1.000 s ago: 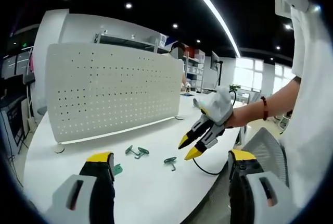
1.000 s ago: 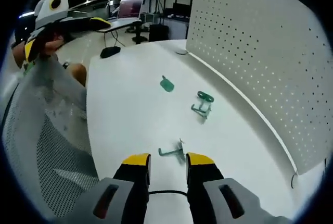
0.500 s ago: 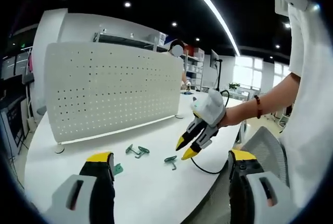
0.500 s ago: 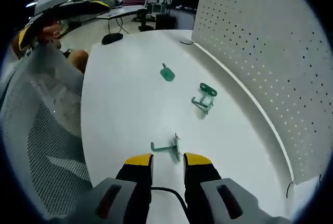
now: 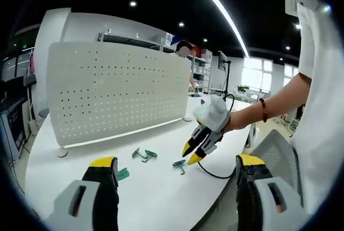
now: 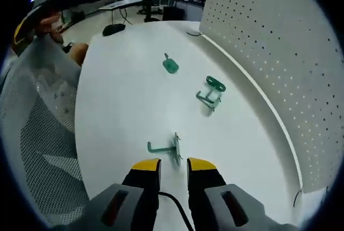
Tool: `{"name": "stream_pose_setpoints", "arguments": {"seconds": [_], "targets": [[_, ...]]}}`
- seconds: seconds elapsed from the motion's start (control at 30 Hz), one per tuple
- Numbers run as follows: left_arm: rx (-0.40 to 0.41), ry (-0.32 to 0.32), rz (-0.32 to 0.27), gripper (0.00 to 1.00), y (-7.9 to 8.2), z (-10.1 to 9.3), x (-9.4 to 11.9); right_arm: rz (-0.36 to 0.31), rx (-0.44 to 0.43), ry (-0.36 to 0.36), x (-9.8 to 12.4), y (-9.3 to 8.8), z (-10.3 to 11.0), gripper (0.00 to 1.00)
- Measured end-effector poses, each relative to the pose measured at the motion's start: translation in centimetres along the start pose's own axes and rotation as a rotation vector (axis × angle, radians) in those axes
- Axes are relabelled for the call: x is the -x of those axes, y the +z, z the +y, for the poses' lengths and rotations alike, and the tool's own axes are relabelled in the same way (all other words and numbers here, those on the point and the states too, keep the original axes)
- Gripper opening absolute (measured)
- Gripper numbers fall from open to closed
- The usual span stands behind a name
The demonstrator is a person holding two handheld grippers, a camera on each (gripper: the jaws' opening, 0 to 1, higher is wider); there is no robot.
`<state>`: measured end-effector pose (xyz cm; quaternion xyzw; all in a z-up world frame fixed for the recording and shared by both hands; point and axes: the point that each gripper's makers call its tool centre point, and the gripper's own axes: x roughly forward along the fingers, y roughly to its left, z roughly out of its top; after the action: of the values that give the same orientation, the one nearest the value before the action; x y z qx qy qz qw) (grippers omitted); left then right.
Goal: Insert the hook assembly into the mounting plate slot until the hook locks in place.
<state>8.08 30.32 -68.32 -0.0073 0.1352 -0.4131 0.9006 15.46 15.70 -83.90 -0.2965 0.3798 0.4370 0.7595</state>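
Right hand-held gripper (image 6: pixel 167 163) poised just short of a green hook (image 6: pixel 165 148) on the white bench (image 6: pixel 123 113).

Jaws a narrow gap apart, grasping nothing; hook near the bench's front edge, its fine shape hard to make out. Two more green hook pieces (image 6: pixel 210 92) nearer the perforated mounting plate (image 6: pixel 269 43) standing along the back edge; a small green clip (image 6: pixel 170 65) farther along. Left hand-held gripper (image 5: pixel 173 166) spread wide, empty, clip half hidden behind its jaw.

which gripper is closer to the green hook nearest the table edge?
Right. The right gripper hovers just short of that green hook, jaws narrowly parted. The left gripper is held back off the table, jaws wide.
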Motion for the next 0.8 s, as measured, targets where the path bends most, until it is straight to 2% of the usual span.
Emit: {"name": "stream_pose_setpoints", "arguments": {"seconds": [0.8], "targets": [[0.022, 0.024, 0.007, 0.91, -0.4, 0.5, 0.3, 0.052, 0.044, 0.019, -1.6, -0.5, -0.4, 0.11]]}}
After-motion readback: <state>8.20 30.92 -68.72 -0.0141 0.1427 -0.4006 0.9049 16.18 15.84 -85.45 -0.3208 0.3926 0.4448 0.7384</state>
